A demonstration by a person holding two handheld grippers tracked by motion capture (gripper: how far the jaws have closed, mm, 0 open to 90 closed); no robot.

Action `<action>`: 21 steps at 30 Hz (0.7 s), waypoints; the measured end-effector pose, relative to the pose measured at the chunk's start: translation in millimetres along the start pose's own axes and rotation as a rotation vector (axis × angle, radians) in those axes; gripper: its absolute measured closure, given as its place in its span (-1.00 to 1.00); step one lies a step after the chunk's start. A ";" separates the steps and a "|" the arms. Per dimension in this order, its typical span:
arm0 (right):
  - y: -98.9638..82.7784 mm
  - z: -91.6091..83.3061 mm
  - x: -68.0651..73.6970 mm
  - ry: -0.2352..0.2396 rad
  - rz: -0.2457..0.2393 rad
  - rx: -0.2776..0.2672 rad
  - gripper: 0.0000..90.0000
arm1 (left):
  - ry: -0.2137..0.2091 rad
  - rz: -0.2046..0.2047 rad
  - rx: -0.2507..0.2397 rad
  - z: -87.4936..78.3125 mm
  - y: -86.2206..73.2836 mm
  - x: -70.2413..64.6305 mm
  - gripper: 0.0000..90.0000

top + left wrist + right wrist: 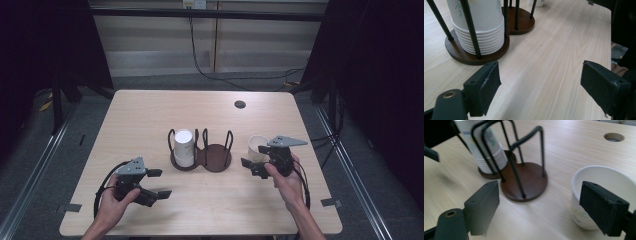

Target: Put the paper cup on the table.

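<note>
Right hand point(286, 176) in the lower right of the high view, forearm coming up from the bottom edge, wrist angled inward, and it carries the right gripper point(254, 167) low over the table point(150, 110), jaws pointing toward the centre of the frame. Those jaws stand wide apart, nothing pinched between them. Right at them sits the single paper cup point(256, 147), upright, mouth open to the camera, just right of centre. In the right gripper view the cup point(599, 192) fills the lower right, and the right-hand jaw stands in front of its wall; whether that pad touches the cup I cannot tell. The other jaw stands well off to the lower left, over bare wood.

Over to the lower left of the high view: the left hand point(116, 200) wraps the body of the left gripper point(159, 184), forearm rising from the bottom edge, jaws aimed toward the middle of the frame. Spread wide too, empty, and in the left gripper view there is just wood grain between the two pads.

Centre frame, the cup holder point(202, 156), a dark wooden double base with black wire loops. Its left bay carries the stack of paper cups point(184, 147), upside down, rims ribbed at the bottom as the left gripper view shows them in the upper left point(482, 27). The right bay's round base lies bare, and it sits between the stack and the single cup.
</note>
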State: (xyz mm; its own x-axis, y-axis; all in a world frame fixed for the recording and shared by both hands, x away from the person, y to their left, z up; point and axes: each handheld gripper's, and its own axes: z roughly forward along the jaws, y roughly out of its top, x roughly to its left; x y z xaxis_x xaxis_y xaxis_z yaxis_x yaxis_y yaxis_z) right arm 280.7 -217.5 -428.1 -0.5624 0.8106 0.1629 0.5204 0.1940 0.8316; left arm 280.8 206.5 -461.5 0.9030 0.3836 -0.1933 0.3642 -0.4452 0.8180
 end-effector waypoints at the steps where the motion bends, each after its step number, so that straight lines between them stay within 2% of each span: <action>1: -1.1 0.8 4.2 0.007 -0.003 -0.007 -0.65 | -0.002 0.000 0.002 -0.1 -0.4 0.1 -0.64; 7: -6.0 2.3 24.9 0.044 -0.024 -0.055 -0.66 | 0.005 -0.005 -0.004 -3.0 -2.6 1.1 -0.64; 12: -11.6 6.0 37.1 0.067 -0.041 -0.058 -0.67 | 0.010 -0.024 -0.018 -3.0 -4.1 0.4 -0.64; 15: -19.2 9.6 42.1 0.083 -0.026 -0.093 -0.68 | 0.006 -0.022 -0.021 -4.7 -4.2 0.1 -0.64; 16: -22.1 11.4 43.2 0.088 -0.016 -0.097 -0.68 | 0.008 -0.035 -0.037 -5.0 -4.8 -0.3 -0.64; 21: -35.8 22.2 51.9 0.100 -0.018 -0.072 -0.64 | 0.043 -0.035 -0.025 -1.5 -8.0 -3.6 -0.64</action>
State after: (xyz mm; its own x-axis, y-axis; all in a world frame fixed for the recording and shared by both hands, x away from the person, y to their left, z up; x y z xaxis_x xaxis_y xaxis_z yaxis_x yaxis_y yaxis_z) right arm 247.2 -170.2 -461.1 -0.6348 0.7473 0.1964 0.4636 0.1649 0.8706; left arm 274.3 210.0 -466.6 0.8792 0.4328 -0.1990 0.3890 -0.4111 0.8244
